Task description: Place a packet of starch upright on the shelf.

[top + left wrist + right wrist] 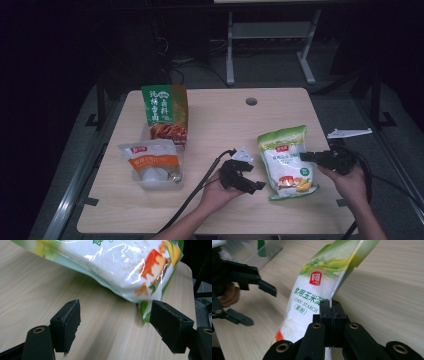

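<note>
Our right gripper [331, 305] pinches the edge of a glossy white-and-green plastic corn starch bag [317, 292], tilted above the pale wooden table [387, 290]. Our left gripper [249, 293] stands agape at the far left.

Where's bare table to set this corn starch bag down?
Free: the far middle of the table, between the green packet and the corn starch bag, near the cable hole. Crowded: the left side, where the clear tray holds packets.
</note>
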A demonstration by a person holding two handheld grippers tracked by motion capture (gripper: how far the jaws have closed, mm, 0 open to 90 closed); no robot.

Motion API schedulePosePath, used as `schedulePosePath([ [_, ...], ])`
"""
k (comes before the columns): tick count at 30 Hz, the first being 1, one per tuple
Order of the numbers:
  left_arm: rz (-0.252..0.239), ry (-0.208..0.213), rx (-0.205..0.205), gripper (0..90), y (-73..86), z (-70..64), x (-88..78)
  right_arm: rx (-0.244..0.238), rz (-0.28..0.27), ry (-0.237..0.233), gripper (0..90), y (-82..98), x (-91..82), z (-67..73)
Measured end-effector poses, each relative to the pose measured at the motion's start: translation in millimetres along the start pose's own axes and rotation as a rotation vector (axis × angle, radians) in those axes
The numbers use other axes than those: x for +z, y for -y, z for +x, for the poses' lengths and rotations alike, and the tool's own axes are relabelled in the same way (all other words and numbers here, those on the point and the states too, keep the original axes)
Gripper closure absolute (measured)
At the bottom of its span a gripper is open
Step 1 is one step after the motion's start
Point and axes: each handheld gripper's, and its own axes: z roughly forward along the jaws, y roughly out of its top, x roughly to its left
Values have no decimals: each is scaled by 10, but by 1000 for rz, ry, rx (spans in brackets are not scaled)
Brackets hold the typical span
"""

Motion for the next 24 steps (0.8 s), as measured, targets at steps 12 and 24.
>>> schedulePosePath([
  [12,-24,145,-144,284,-78,125,248,-103,-27,-56,898,-29,-89,233],
  [24,-55,223,-182,596,-139,162,221,-181,-47,-72,898,-28,-106,345],
])
